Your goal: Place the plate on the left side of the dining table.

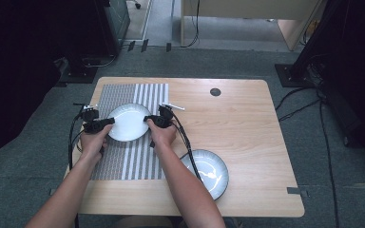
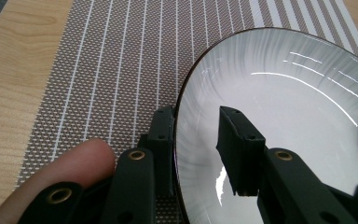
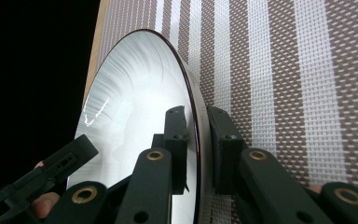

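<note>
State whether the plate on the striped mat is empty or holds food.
Empty: the plate shows a bare, glossy white inside, with both tongs at its rim.

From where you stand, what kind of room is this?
Probably a lab or office test space: a wooden table on grey carpet, loose cables across the floor, and dark equipment stands around it.

— Where does the high view sit?
— Above the near edge, looking forward and down over the whole table [image 1: 247,123] and floor beyond.
— And the gripper views?
— Each looks along its own jaws, very close, from opposite sides of the white plate [image 2: 284,116] [image 3: 135,112] on the striped mat [image 2: 107,79] [image 3: 284,84].
— Shared ground?
— That plate [image 1: 127,121] and mat [image 1: 133,159].
</note>
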`<action>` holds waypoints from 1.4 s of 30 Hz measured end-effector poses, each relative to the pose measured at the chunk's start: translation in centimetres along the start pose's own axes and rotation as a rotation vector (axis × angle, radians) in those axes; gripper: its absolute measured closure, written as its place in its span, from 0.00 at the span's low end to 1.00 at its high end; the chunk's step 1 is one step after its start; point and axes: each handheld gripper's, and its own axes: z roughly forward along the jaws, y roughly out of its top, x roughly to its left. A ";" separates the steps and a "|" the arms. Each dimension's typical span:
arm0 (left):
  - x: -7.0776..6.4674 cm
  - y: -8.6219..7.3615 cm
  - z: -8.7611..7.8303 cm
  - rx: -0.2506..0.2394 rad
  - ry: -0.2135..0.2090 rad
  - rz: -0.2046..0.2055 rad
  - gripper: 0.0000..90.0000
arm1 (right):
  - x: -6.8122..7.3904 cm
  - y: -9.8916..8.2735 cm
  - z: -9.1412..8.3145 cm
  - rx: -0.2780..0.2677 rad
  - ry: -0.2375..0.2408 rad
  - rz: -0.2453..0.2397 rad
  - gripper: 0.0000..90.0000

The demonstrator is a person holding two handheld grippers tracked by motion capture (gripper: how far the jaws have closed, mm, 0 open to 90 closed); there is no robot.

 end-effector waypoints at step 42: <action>0.5 -2.6 -0.4 -0.131 0.034 0.152 0.41 | 2.4 0.4 -5.7 -0.098 -0.206 -0.572 0.35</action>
